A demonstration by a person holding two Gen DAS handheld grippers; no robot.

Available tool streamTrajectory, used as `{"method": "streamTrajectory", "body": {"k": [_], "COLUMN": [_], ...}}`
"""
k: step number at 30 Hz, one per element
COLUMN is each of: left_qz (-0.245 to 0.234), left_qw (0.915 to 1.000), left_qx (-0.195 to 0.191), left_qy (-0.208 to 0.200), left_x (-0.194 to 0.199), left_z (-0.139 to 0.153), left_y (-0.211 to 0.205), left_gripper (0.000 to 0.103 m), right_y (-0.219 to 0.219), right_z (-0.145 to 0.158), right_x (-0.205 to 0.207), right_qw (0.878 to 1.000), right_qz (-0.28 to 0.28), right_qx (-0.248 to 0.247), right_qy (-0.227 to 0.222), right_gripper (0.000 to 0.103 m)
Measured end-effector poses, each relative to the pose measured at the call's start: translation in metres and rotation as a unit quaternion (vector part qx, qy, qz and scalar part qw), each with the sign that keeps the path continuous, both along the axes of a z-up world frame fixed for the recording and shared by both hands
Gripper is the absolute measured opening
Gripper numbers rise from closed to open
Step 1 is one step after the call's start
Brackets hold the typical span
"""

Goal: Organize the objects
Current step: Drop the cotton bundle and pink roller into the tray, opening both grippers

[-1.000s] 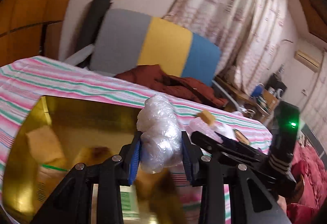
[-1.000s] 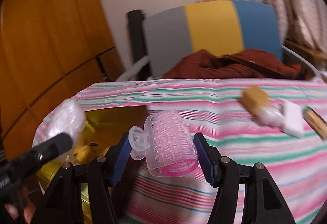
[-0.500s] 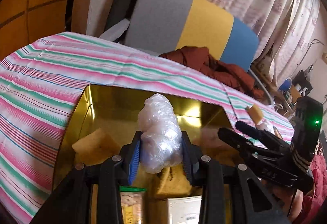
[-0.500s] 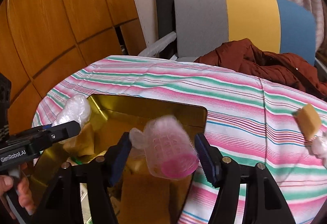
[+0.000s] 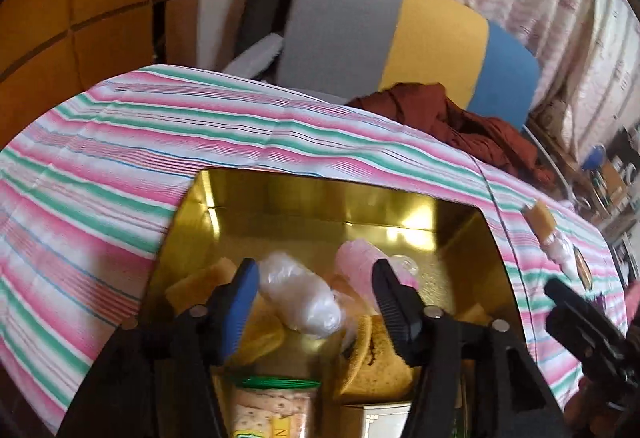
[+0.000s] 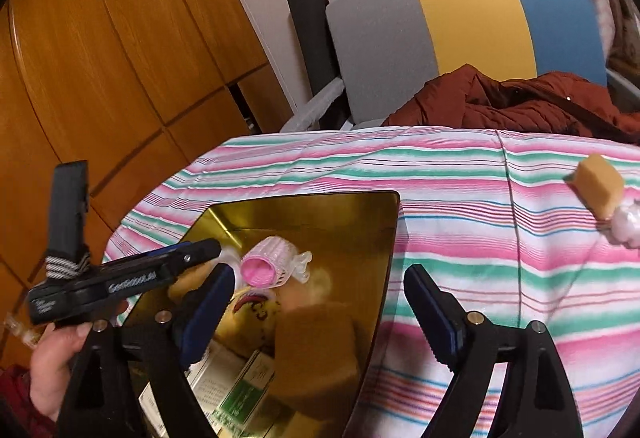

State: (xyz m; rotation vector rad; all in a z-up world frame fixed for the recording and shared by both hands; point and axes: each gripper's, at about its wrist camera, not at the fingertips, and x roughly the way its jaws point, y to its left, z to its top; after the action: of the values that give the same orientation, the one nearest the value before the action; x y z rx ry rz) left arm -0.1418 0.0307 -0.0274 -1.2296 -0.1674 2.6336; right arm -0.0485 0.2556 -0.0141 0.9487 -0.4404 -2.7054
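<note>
A gold tin (image 5: 320,194) (image 6: 360,206) stands on the striped tablecloth. My left gripper (image 5: 314,290) is open above it; the clear plastic wad (image 5: 300,298) lies loose in the tin between its fingers. The pink hair roller (image 5: 360,262) (image 6: 272,266) lies in the tin too. My right gripper (image 6: 320,302) is open and empty over the tin's right side. The left gripper also shows in the right wrist view (image 6: 192,254). Sponges (image 5: 200,282), a brown block (image 6: 316,342) and boxes fill the tin.
A yellow sponge (image 6: 598,186) (image 5: 540,214) and a small plastic wad (image 6: 626,226) lie on the cloth at the right. A grey, yellow and blue chair (image 5: 400,38) with a rust jacket (image 6: 520,102) stands behind the table. Wooden panels (image 6: 100,58) are at the left.
Both grippers have opened. The plastic wad dropped from the left gripper and the pink roller from the right, both into the tin. Both grippers moved lower over the tin.
</note>
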Motion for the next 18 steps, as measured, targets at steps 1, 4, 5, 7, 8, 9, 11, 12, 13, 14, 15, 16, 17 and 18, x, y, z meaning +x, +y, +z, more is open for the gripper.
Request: {"method": "streamTrajectory", "body": {"k": [1, 4, 5, 7, 8, 9, 11, 12, 13, 14, 15, 16, 17, 18], "left_qz": [0.015, 0.040, 0.048, 0.066, 0.071, 0.075, 0.080, 0.079, 0.074, 0.070, 0.065, 0.059, 0.054, 0.050], "left_qw": [0.9999, 0.9987, 0.9979, 0.9958, 0.9948, 0.9937, 0.9920, 0.9914, 0.9910, 0.9911, 0.9912, 0.9913, 0.9915, 0.9917], "left_qx": [0.005, 0.025, 0.031, 0.039, 0.042, 0.046, 0.059, 0.065, 0.071, 0.071, 0.070, 0.068, 0.065, 0.064], "left_qy": [0.004, 0.021, 0.030, 0.051, 0.060, 0.069, 0.078, 0.081, 0.085, 0.088, 0.092, 0.096, 0.099, 0.099], "left_x": [0.002, 0.010, 0.014, 0.024, 0.028, 0.033, 0.043, 0.047, 0.053, 0.057, 0.061, 0.066, 0.071, 0.074], "left_z": [0.002, 0.011, 0.015, 0.023, 0.026, 0.029, 0.033, 0.034, 0.035, 0.037, 0.037, 0.038, 0.038, 0.038], "left_y": [-0.005, -0.018, -0.023, -0.030, -0.032, -0.034, -0.037, -0.037, -0.037, -0.035, -0.034, -0.031, -0.028, -0.025], "left_gripper": [0.063, 0.063, 0.063, 0.063, 0.064, 0.065, 0.066, 0.067, 0.067, 0.067, 0.067, 0.067, 0.067, 0.067], "right_y": [0.001, 0.009, 0.012, 0.017, 0.020, 0.022, 0.026, 0.026, 0.026, 0.026, 0.025, 0.024, 0.023, 0.023], "right_z": [0.000, -0.001, -0.001, -0.002, -0.003, -0.003, -0.002, -0.002, -0.002, -0.002, -0.002, -0.002, -0.001, -0.001], "right_x": [0.003, 0.013, 0.016, 0.021, 0.023, 0.025, 0.028, 0.029, 0.030, 0.032, 0.032, 0.034, 0.035, 0.036], "right_qw": [1.000, 1.000, 1.000, 1.000, 0.999, 0.999, 0.999, 0.999, 0.999, 0.999, 0.999, 0.999, 1.000, 1.000], "right_qz": [-0.001, -0.011, -0.015, -0.022, -0.026, -0.028, -0.030, -0.030, -0.030, -0.028, -0.026, -0.025, -0.024, -0.022], "right_qx": [-0.002, -0.012, -0.015, -0.021, -0.023, -0.025, -0.028, -0.028, -0.029, -0.028, -0.027, -0.023, -0.018, -0.013], "right_qy": [0.000, 0.000, 0.000, -0.001, -0.002, -0.002, -0.003, -0.003, -0.004, -0.006, -0.007, -0.008, -0.009, -0.009], "right_gripper": [0.088, 0.089, 0.090, 0.090, 0.090, 0.091, 0.091, 0.092, 0.093, 0.093, 0.093, 0.093, 0.094, 0.094]}}
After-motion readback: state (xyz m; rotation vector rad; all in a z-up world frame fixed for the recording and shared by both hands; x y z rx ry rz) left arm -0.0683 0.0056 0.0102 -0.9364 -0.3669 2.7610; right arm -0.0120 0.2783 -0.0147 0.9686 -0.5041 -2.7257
